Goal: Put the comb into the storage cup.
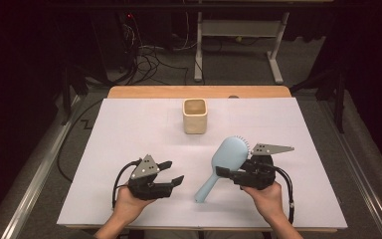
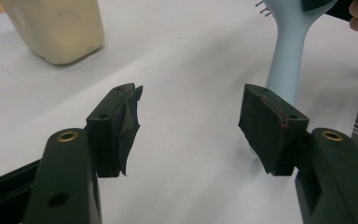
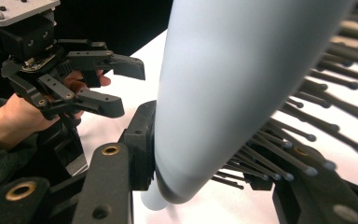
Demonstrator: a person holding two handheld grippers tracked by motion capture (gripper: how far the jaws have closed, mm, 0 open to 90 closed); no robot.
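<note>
The right gripper is clamped on the head of a light blue hairbrush, one jaw on its smooth back, the other among the bristles, and holds it near the front right part of the table, handle pointing toward the front edge. The left gripper waits with its jaws apart near the front left, facing the handle. To take the brush over cleanly, the left should probably close squarely around mid-handle before the right lets go. A cream cup stands near the back edge.

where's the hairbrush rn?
High view: the hairbrush is right of centre, its head clamped in the right tool, its handle slanting down-left toward the open left tool. The cup stands behind it.
</note>
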